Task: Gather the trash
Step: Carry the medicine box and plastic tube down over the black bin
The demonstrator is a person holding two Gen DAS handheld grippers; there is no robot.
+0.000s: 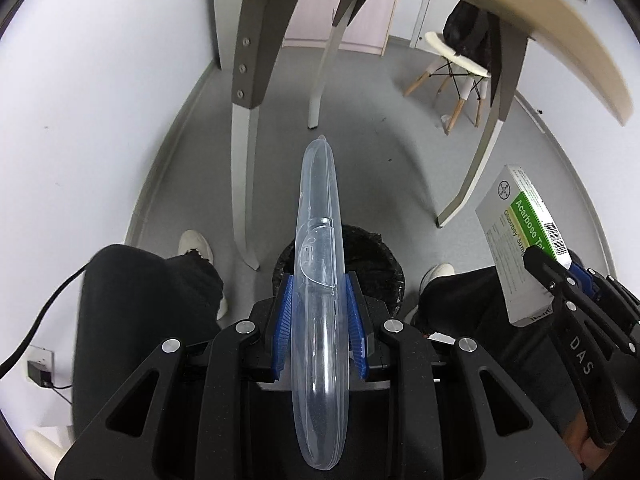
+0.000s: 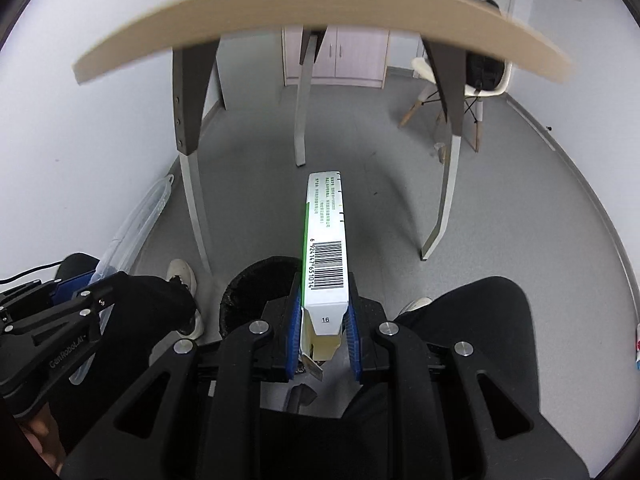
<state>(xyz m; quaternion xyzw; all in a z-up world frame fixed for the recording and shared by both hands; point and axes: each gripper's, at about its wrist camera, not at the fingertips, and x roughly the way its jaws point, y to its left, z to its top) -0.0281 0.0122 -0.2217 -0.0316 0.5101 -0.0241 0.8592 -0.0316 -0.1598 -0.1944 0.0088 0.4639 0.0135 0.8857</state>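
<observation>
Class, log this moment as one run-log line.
left tool: shut on clear plastic case | right tool: shut on medicine box | black bin: below both

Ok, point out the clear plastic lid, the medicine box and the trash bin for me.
clear plastic lid (image 1: 320, 264): left wrist view, middle of its edge.
medicine box (image 2: 326, 240): right wrist view, narrow side above the barcode.
trash bin (image 2: 248, 284): right wrist view, black-lined rim.

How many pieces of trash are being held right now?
2. A clear plastic case in the left gripper, and a medicine box in the right gripper. Both are above the black bin.
</observation>
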